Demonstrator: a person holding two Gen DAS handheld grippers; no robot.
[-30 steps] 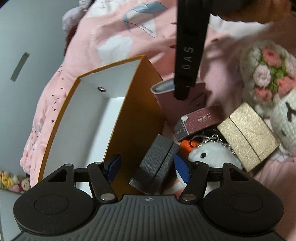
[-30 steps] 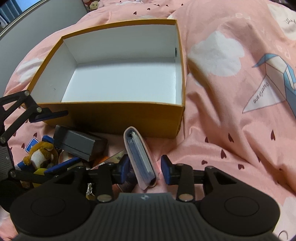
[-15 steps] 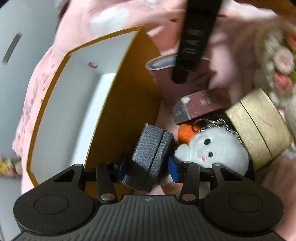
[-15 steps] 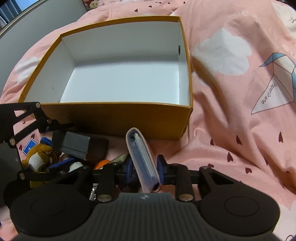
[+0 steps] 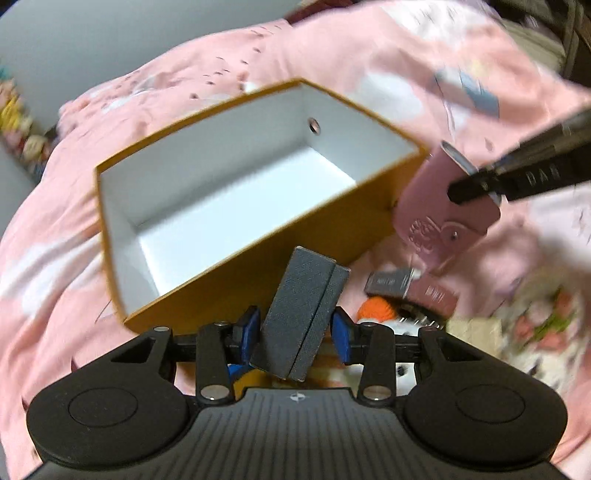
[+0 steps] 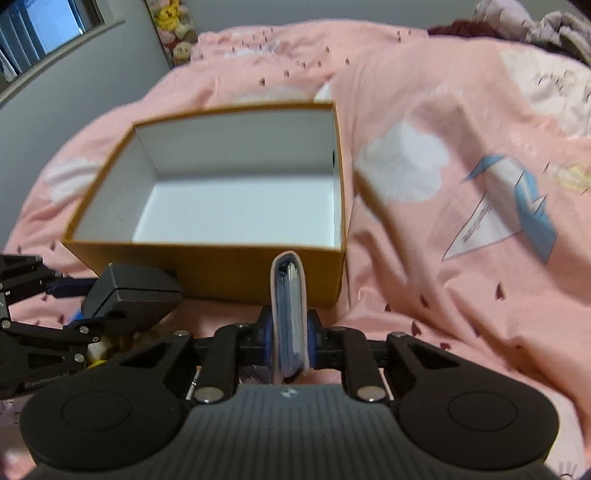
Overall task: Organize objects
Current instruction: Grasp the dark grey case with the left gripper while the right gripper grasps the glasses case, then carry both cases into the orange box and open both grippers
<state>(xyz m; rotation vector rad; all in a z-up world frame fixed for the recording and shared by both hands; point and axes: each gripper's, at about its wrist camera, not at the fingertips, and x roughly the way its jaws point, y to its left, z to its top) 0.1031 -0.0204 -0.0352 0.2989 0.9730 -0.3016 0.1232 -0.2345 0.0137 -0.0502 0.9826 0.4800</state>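
An open orange box (image 5: pixel 207 140) with a white inside lies on the pink bedspread; it also shows in the right wrist view (image 6: pixel 207 254). My left gripper (image 5: pixel 295 334) is shut on a grey textured case (image 5: pixel 301 314) and holds it lifted in front of the box's near wall. My right gripper (image 6: pixel 289 334) is shut on a pink card holder (image 6: pixel 290 317) and holds it upright, raised before the box's near right corner. The card holder also shows in the left wrist view (image 5: pixel 439 218), and the grey case in the right wrist view (image 6: pixel 129 295).
Small items lie on the bed beside the box: a dark red box (image 5: pixel 432 297), an orange and white plush (image 5: pixel 376 314), a flowered knitted toy (image 5: pixel 543 325). Pink bedspread (image 6: pixel 461 184) spreads right of the box. Plush toys (image 6: pixel 173 33) sit by the grey wall.
Both grippers have closed on their objects and lifted them: the left on the grey case, the right on the card holder. The views are blurred by motion.
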